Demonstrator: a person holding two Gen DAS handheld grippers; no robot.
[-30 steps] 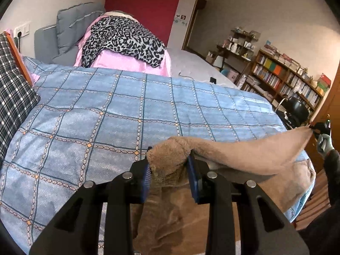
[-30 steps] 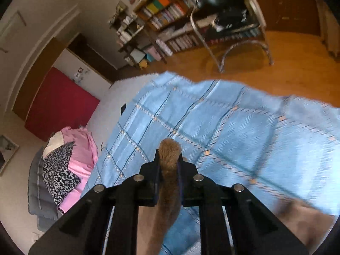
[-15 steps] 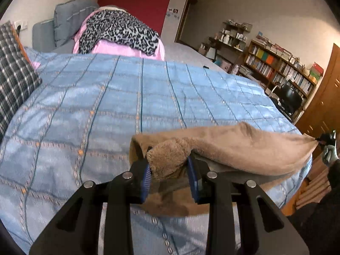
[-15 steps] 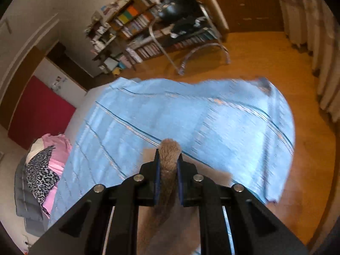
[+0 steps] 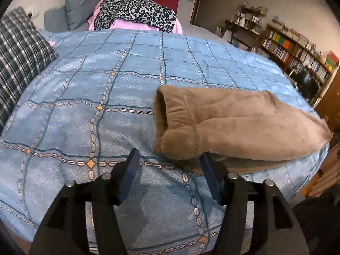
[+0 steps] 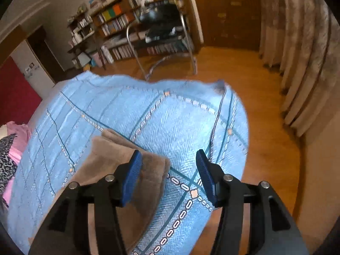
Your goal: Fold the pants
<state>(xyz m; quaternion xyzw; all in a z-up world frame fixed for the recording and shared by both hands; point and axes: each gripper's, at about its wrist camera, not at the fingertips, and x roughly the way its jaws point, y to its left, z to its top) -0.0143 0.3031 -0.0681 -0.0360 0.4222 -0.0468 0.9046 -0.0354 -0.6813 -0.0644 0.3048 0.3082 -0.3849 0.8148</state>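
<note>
The tan fleece pants (image 5: 223, 125) lie folded on the blue checked bedspread (image 5: 106, 85), waistband end toward the left, stretching right to the bed's edge. My left gripper (image 5: 170, 165) is open and empty, just in front of the waistband end. In the right wrist view the pants (image 6: 110, 165) lie at lower left, partly behind the left finger. My right gripper (image 6: 167, 165) is open and empty above the bed's corner, beside the pants' edge.
A plaid pillow (image 5: 19, 53) lies at the left of the bed. A pink and leopard-print pile (image 5: 136, 12) and grey cushions sit at the far end. Bookshelves (image 6: 127, 17), a black chair (image 6: 161, 27), curtains (image 6: 308, 53) and wooden floor surround the bed's corner.
Both grippers have opened and let go of the pants. The pants now lie laid down folded on the bedspread, and both grippers have drawn back slightly.
</note>
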